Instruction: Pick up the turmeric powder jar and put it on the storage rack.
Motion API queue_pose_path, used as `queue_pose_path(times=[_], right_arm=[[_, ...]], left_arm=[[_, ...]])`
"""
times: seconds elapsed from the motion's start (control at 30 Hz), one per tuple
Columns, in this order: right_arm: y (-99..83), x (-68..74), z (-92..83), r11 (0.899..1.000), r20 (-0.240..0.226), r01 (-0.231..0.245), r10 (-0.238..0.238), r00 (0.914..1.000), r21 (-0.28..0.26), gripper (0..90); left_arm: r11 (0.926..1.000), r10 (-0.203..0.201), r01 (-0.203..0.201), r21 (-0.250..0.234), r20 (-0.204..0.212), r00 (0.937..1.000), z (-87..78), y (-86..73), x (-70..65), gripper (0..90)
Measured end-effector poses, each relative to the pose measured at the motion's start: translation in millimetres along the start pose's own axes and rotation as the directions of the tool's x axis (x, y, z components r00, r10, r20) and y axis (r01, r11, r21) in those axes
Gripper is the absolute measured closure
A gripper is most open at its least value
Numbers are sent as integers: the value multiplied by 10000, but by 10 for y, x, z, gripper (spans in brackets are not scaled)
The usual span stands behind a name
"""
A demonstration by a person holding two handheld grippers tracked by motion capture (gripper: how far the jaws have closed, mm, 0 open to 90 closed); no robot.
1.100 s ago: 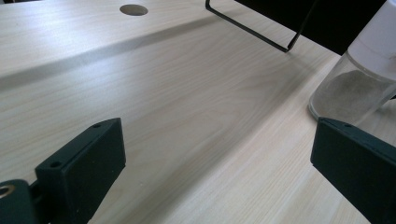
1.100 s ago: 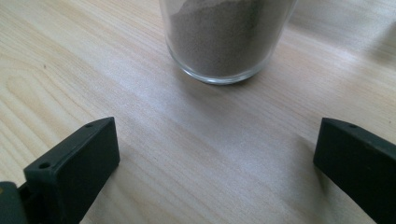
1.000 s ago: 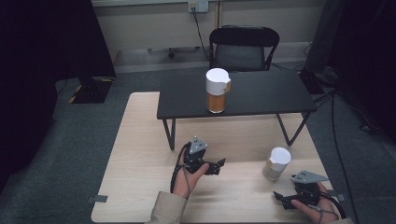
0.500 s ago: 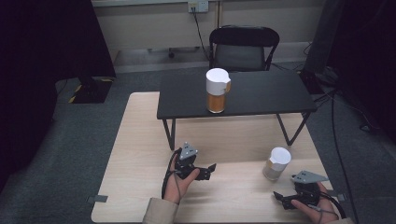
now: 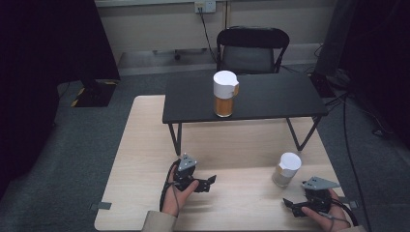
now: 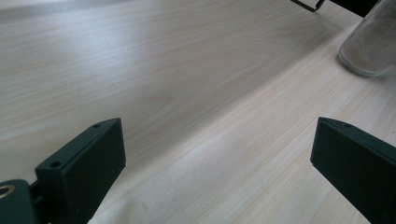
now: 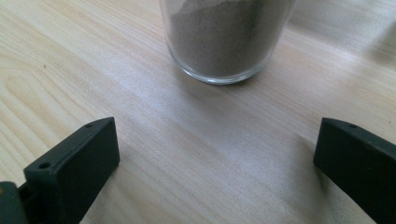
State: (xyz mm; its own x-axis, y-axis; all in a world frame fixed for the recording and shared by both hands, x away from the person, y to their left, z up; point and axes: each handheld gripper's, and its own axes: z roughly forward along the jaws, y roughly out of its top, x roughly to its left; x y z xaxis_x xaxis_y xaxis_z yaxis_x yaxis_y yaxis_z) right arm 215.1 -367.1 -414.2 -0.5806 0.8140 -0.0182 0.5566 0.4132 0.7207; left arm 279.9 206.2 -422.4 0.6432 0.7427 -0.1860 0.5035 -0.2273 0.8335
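Note:
A small glass jar [image 5: 286, 170] with a white lid and brownish powder stands on the light wooden table [image 5: 140, 145] at the right. My right gripper [image 5: 291, 205] rests open near the front right edge, its jaws spread just short of that jar [image 7: 229, 37]. My left gripper [image 5: 208, 183] is held open at the table's front middle, pointing right with nothing between its jaws; in its own view [image 6: 215, 154] the jar [image 6: 371, 42] stands off at the top right. A taller jar [image 5: 225, 94] with a white lid and amber contents stands on the small black table [image 5: 270, 99].
The small black table stands on the wooden table's far half, its legs [image 5: 175, 137] reaching down onto the wood. A black chair [image 5: 251, 48] is behind it. Cables [image 5: 355, 169] trail on the floor at the right.
My left gripper has drawn back toward the near edge and a little to the left. The right gripper and both jars have stayed still.

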Motion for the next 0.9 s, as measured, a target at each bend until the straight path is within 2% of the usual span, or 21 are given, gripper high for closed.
queue_pose_path(times=[0.33, 0.6, 0.9], right_arm=[[0, 0, 0, 10000, 1, 1, -1, 10000, 1, 0], [0, 0, 0, 10000, 1, 3, -3, 10000, 1, 0], [1, -1, 0, 10000, -3, 5, -5, 10000, 4, 0]], left_arm=[[9994, 10, -2, 337, -216, 9998, -74, -65, 53, 25], [9968, 367, -331, 728, -491, 9981, -148, -87, 68, 25], [9912, 630, -570, 1196, -470, 9969, -180, -112, 88, 25]])
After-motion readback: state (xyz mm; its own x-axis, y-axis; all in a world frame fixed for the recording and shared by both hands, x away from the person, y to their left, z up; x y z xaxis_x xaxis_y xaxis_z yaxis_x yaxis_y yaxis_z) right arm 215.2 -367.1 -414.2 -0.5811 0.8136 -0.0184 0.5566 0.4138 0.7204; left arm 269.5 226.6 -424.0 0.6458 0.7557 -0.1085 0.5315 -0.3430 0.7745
